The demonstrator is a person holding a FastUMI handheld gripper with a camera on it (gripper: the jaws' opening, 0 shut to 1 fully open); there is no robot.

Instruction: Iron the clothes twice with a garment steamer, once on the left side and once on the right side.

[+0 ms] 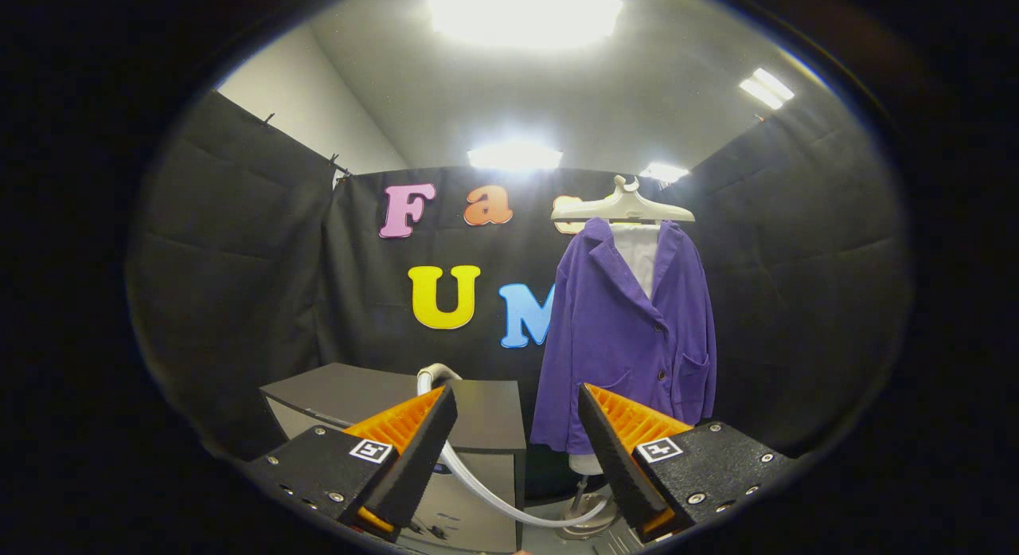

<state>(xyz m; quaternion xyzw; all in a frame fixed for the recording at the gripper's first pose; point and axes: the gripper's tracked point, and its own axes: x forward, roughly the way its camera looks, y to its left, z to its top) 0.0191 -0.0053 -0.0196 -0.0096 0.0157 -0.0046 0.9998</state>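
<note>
Purple jacket [629, 332] beyond splayed wedge-shaped tool [517, 416] fingers

gripper [517, 435]: two wedge-shaped fingers, standing apart with open space between them
inner faces: flat foam-like pads [603, 451]
outer sides: ribbed
finger mounts [322, 471]: black textured blocks with silver screws
markings: one square black-and-white tag [372, 451] on each mount

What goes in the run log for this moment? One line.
tool open, empty | hose between fingers | purple jacket hanging beyond | steaming not begun
</note>
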